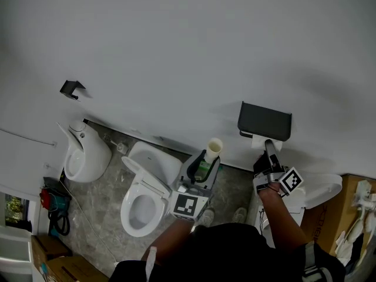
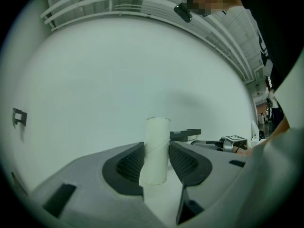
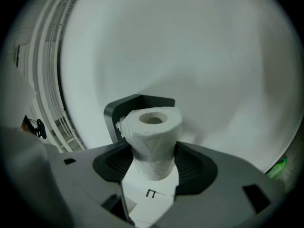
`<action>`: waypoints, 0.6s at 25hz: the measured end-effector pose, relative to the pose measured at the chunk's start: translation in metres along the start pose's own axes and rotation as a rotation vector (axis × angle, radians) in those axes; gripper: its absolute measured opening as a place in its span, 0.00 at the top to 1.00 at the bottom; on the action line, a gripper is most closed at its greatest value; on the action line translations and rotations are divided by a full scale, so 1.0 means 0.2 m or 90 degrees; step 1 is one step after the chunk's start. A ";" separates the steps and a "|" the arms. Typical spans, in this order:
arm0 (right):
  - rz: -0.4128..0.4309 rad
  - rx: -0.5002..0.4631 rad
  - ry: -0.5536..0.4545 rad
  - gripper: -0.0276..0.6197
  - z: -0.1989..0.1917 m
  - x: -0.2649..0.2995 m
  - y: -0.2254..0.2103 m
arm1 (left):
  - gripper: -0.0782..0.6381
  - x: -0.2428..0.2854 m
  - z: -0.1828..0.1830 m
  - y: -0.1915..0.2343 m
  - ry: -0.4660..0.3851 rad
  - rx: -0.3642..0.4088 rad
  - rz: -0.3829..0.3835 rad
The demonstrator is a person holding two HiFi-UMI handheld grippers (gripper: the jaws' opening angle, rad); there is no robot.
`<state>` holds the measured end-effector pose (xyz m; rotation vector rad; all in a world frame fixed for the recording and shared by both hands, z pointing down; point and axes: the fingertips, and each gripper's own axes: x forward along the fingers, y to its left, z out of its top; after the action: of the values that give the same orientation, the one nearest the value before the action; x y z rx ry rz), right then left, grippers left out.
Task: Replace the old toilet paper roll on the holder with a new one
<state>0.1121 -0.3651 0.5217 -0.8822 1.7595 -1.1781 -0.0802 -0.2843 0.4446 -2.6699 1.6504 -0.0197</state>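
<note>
Left gripper (image 1: pixel 207 159) clamps cardboard tube (image 2: pixel 156 148); right gripper (image 1: pixel 271 150) (forearm outstretched) clamps paper roll (image 3: pixel 153 141).
</note>
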 end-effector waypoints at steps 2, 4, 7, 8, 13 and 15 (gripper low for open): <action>0.000 0.021 0.003 0.55 -0.05 0.03 -0.01 | 0.67 -0.01 -0.01 0.03 0.000 0.017 0.001; -0.002 0.029 0.009 0.55 -0.09 0.06 -0.02 | 0.67 0.00 -0.01 0.04 -0.010 0.021 0.000; -0.003 0.039 0.018 0.55 -0.13 0.08 -0.02 | 0.67 -0.01 0.00 0.04 -0.010 -0.001 0.007; -0.004 0.049 0.017 0.55 -0.14 0.09 -0.02 | 0.67 -0.01 0.00 0.05 -0.010 -0.003 0.008; -0.007 0.069 0.010 0.55 -0.18 0.09 -0.03 | 0.67 -0.01 0.00 0.06 -0.001 0.012 0.001; -0.015 0.059 0.025 0.54 -0.20 0.09 -0.04 | 0.67 -0.01 0.01 0.06 0.019 0.012 0.004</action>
<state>0.0697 -0.3689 0.5329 -0.8315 1.7157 -1.2900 -0.0923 -0.2877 0.4430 -2.6639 1.6581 -0.0744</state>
